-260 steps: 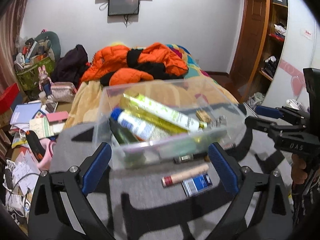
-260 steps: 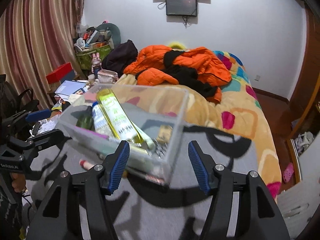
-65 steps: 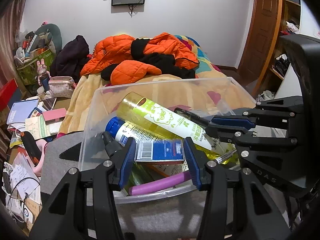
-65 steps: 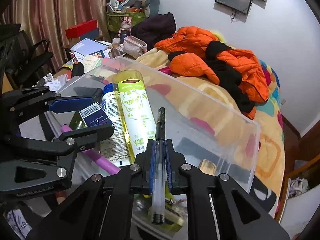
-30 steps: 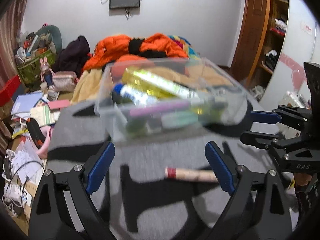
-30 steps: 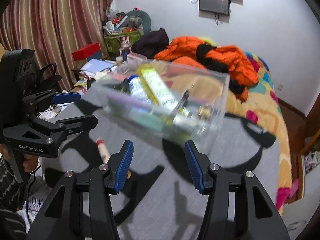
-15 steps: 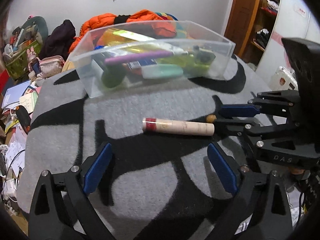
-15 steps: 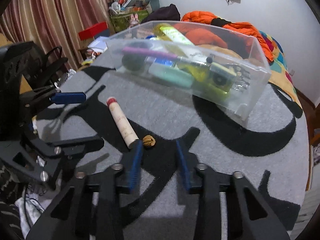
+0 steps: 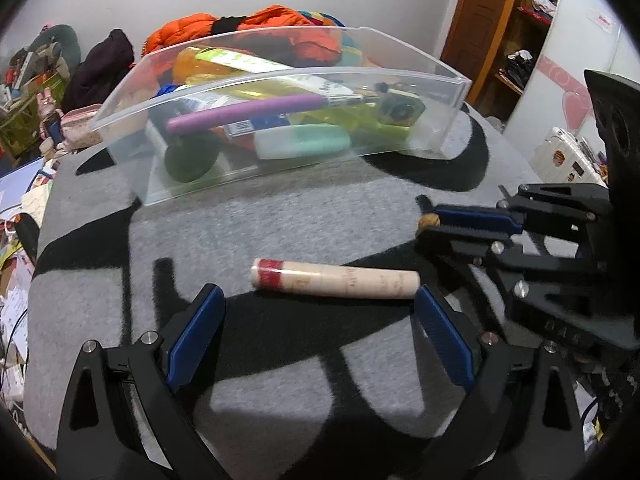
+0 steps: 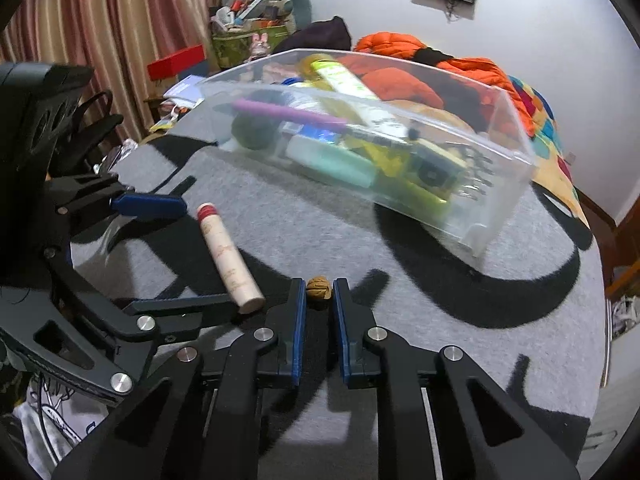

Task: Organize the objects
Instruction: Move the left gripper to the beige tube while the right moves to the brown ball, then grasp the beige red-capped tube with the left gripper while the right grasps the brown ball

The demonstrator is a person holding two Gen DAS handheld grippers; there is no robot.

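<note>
- Grey-and-black patterned rug (image 9: 280, 220) covers the work surface, with a cluttered bedroom behind it — an orange jacket (image 10: 404, 60) heaped on the bed and striped curtains (image 10: 100, 32) at the side.
- Toward the back of the rug stands a clear plastic bin (image 9: 448, 92), holding a yellow-green bottle (image 9: 248, 62), a purple stick (image 9: 248, 112), a mint-green tube (image 9: 304, 144) and other items too jumbled to name.
- A beige cylinder with a red band (image 9: 336, 282) lies on its side on the rug in front of the bin, well apart from it.
- The left gripper (image 9: 320, 330) hovers just short of the cylinder, its blue-padded fingers (image 9: 196, 336) spread wide; the right-hand pad comes close to the cylinder's plain end, though contact cannot be made out.
- The right gripper (image 10: 319, 294) is low over the rug, its fingers drawn nearly together around a small brown walnut (image 10: 319, 287) — the nut sits between the very tips, apparently touching both pads.
- In the left wrist view the walnut (image 9: 429, 222) shows at the tip of the right gripper (image 9: 430, 228), just beyond the cylinder's plain end.
</note>
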